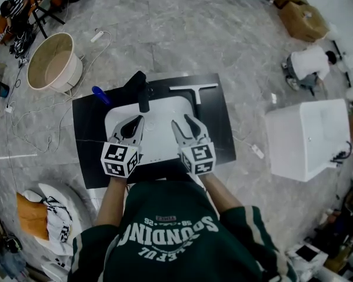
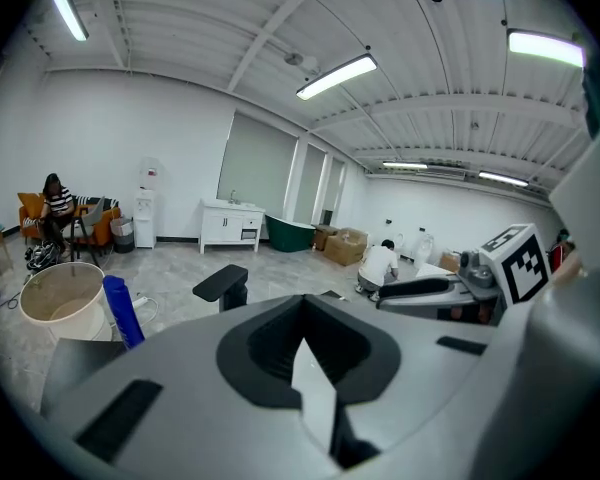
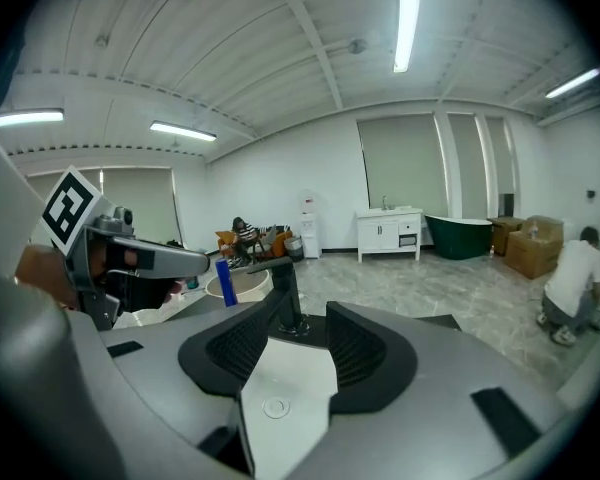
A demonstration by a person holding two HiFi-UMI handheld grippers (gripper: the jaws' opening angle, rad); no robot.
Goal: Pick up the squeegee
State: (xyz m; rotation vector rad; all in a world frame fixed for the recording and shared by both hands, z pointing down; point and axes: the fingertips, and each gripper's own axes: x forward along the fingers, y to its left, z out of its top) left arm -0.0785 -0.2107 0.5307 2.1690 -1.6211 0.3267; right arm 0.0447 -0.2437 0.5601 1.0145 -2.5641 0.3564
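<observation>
The squeegee [image 1: 193, 89], a black T-shaped tool, lies flat on the black countertop [image 1: 220, 128] at its far right, beyond the white sink basin [image 1: 159, 119]. Both grippers hover over the basin, short of it. My right gripper [image 1: 187, 125] is open with nothing between its fingers; in the right gripper view [image 3: 290, 353] I see the basin and the black faucet [image 3: 285, 293] through the gap. My left gripper [image 1: 131, 126] is shut and empty; its tips meet [image 2: 302, 343] in the left gripper view. The squeegee does not show in either gripper view.
A black faucet [image 1: 142, 93] stands at the basin's far edge, with a blue bottle [image 1: 101, 94] to its left. On the floor are a beige round tub [image 1: 53, 62], a white box-like unit [image 1: 309, 137], cardboard boxes [image 1: 303, 19] and a crouching person [image 1: 309, 63].
</observation>
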